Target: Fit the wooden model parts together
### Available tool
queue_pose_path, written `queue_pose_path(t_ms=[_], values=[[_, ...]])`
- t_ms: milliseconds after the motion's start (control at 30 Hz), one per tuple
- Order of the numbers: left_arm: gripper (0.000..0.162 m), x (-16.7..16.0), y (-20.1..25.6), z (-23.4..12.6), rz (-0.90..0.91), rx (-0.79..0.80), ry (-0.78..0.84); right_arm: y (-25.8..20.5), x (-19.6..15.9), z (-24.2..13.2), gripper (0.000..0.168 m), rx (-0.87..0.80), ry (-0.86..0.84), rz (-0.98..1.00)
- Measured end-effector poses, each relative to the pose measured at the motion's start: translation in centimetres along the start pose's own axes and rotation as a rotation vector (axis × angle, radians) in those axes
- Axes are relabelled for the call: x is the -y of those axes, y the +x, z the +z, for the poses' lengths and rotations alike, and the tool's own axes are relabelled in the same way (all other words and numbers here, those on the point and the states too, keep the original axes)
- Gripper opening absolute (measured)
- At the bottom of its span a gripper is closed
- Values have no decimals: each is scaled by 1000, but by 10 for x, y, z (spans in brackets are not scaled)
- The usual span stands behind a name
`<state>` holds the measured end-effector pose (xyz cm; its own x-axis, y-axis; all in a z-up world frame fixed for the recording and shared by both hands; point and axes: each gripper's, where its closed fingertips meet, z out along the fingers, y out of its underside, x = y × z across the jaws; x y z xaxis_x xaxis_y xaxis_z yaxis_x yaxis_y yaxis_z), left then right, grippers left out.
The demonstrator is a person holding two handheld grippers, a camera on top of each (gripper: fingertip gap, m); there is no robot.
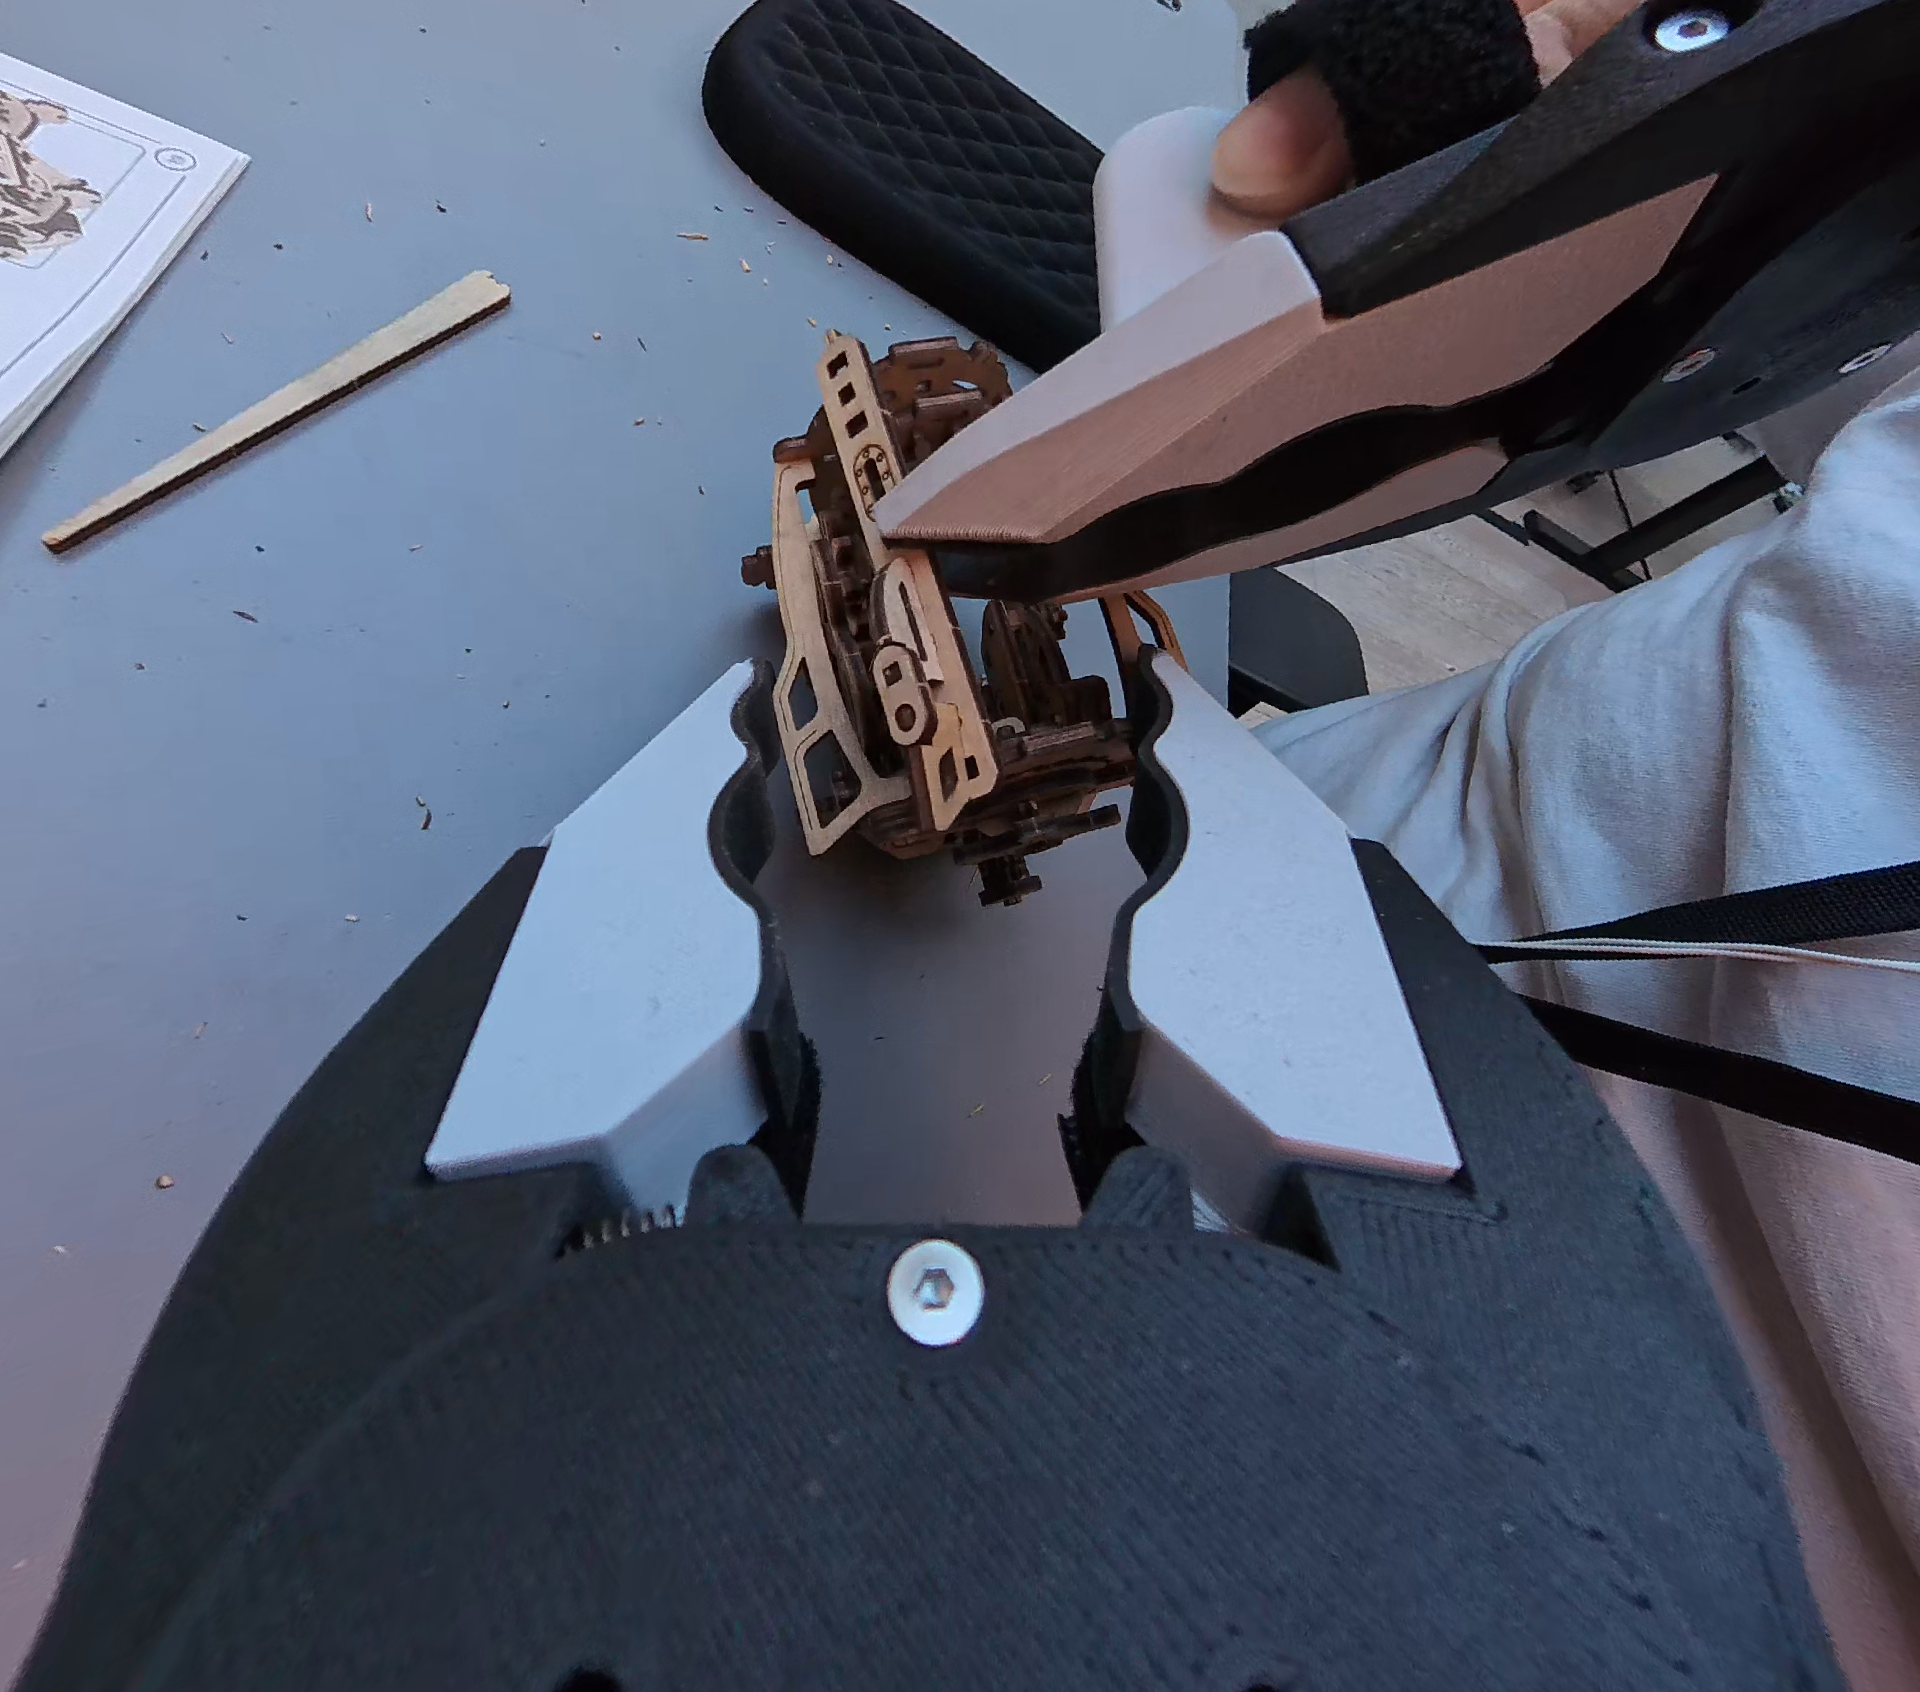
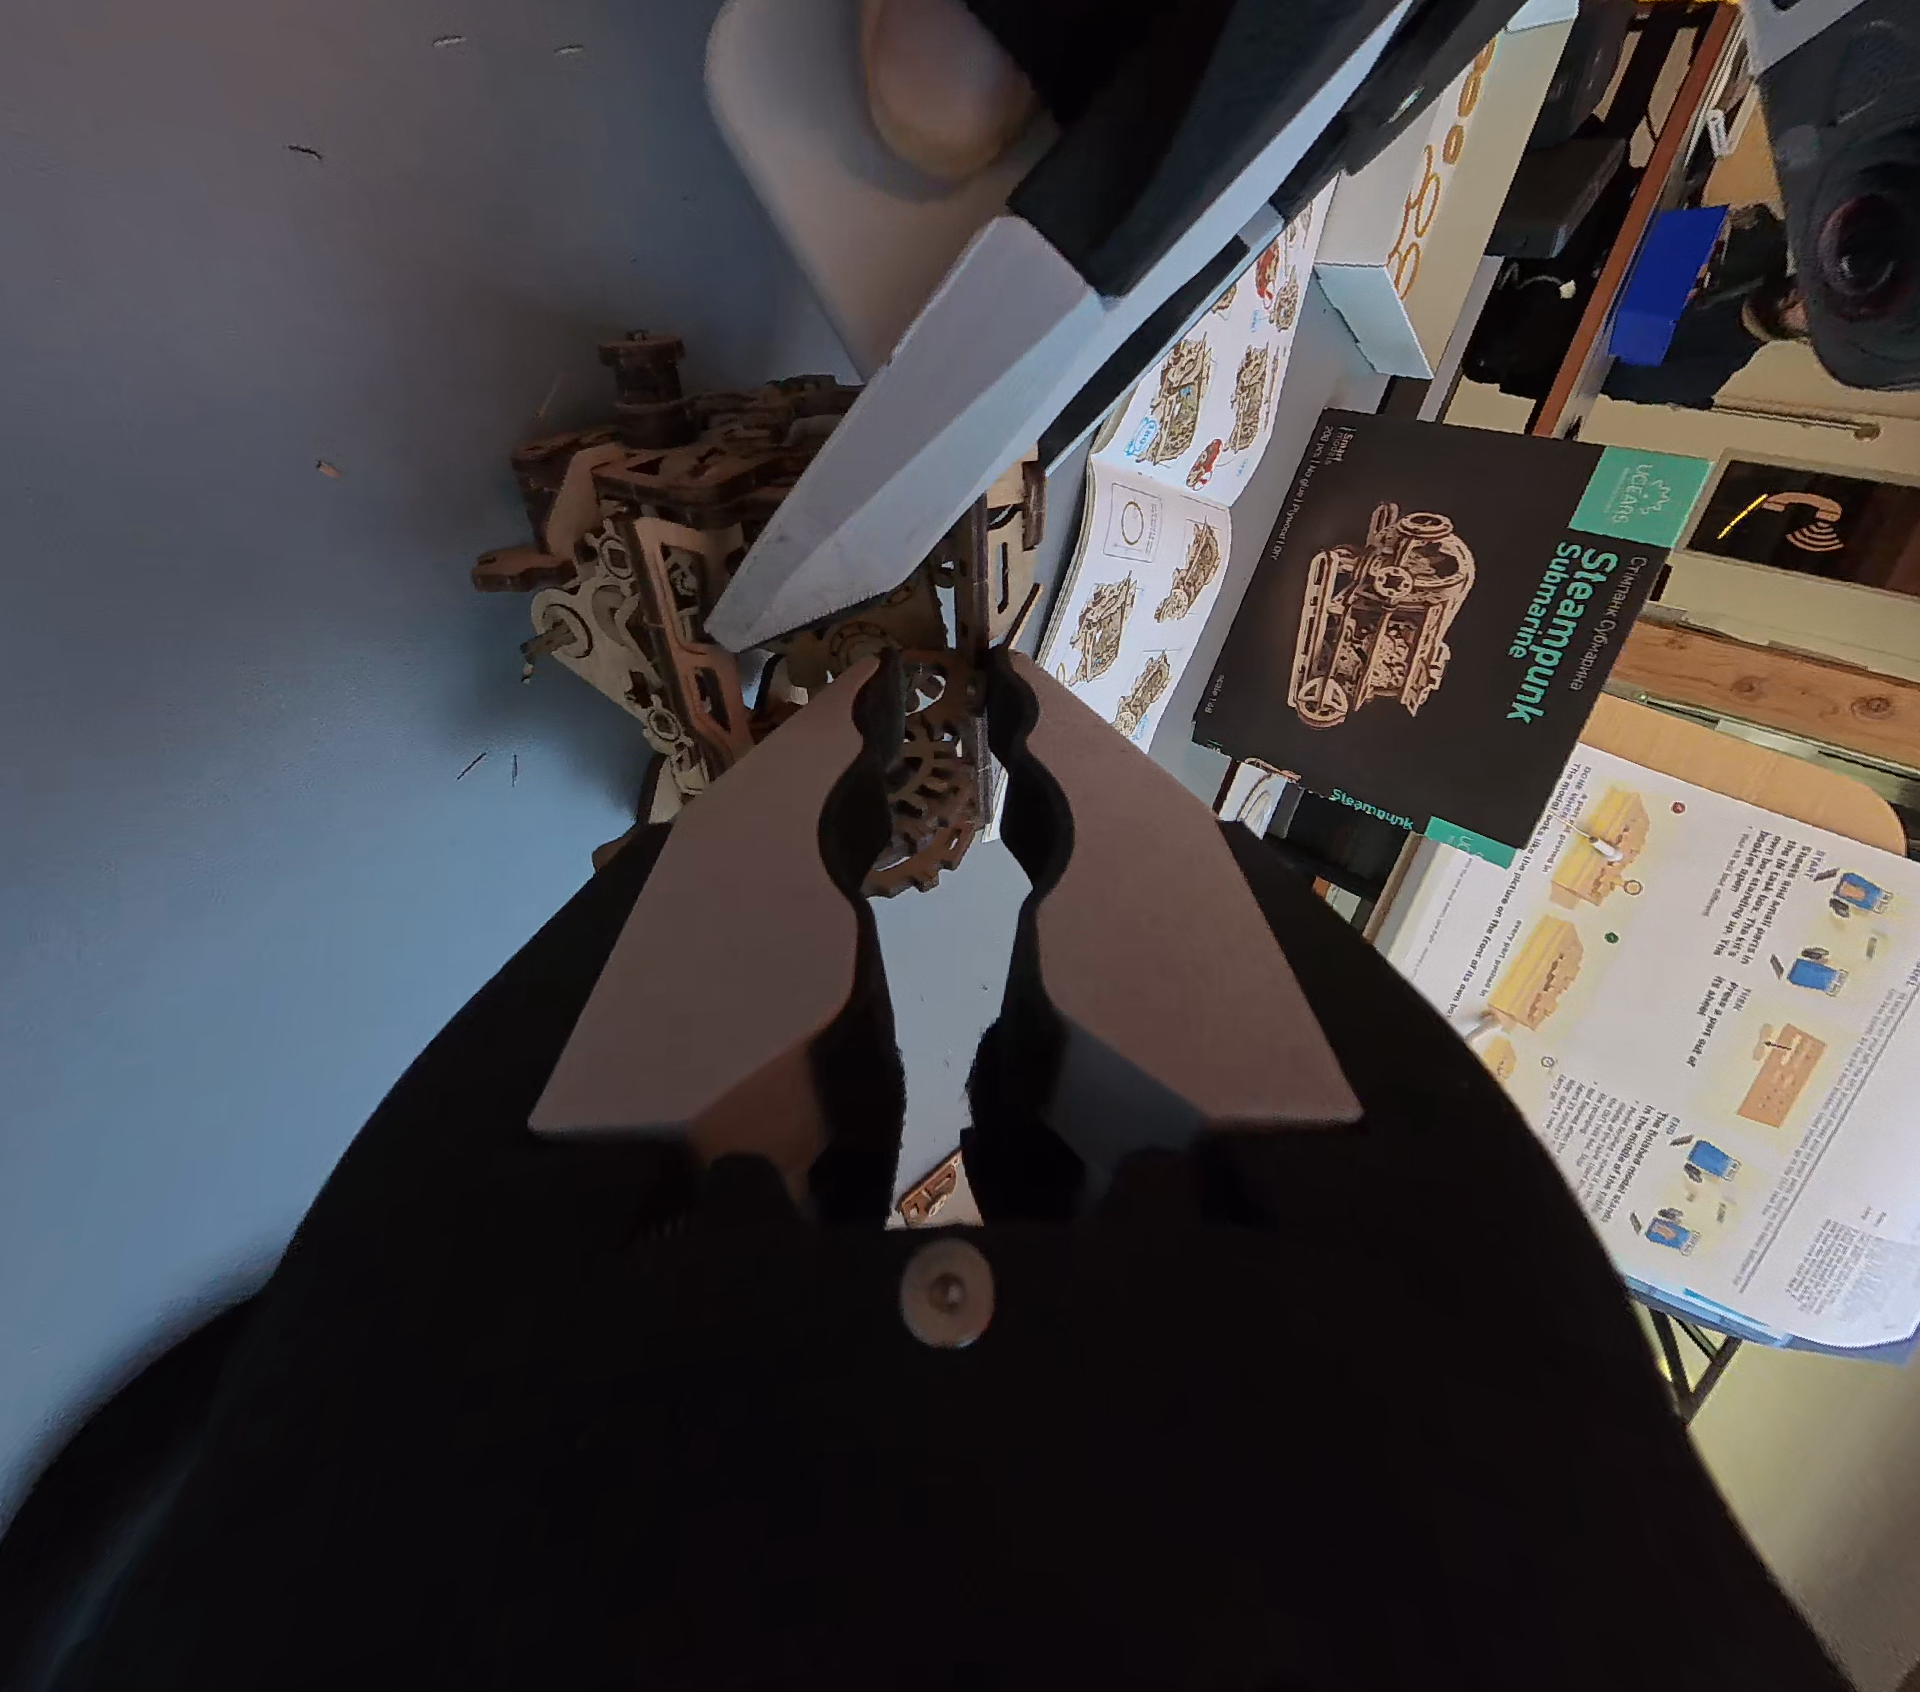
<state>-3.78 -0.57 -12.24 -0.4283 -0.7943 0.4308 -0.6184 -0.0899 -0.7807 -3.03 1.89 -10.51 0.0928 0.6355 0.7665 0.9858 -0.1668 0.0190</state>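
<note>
The partly built wooden model is tilted over the grey table. My left gripper has its jaws wide, one fingertip against each side of the model, so it holds the body. My right gripper comes in from the upper right and is shut on the model's top edge. In the right wrist view my right gripper is closed narrowly on a dark gear wheel and a thin panel of the model. A left gripper finger crosses above it.
A loose wooden stick and an open booklet lie to the left. A black quilted pad lies behind the model. A person's grey-clothed lap is at the table's right edge. The black kit box and instruction sheets are nearby. Between my left fingertips and the loose wooden stick there is roughly 10 centimeters.
</note>
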Motion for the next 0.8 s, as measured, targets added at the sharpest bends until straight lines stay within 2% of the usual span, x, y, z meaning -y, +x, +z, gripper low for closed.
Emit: queue_pose_path(t_ms=[33,567,800], values=[[67,0,0,0,-1,1,0,0,0,0,15,-4,0,5],[67,-1,-2,-1,-9,12,2,1,1,3,15,-65,-5,9],[66,0,0,0,12,2,-19,-2,-1,-1,16,94,-6,27]])
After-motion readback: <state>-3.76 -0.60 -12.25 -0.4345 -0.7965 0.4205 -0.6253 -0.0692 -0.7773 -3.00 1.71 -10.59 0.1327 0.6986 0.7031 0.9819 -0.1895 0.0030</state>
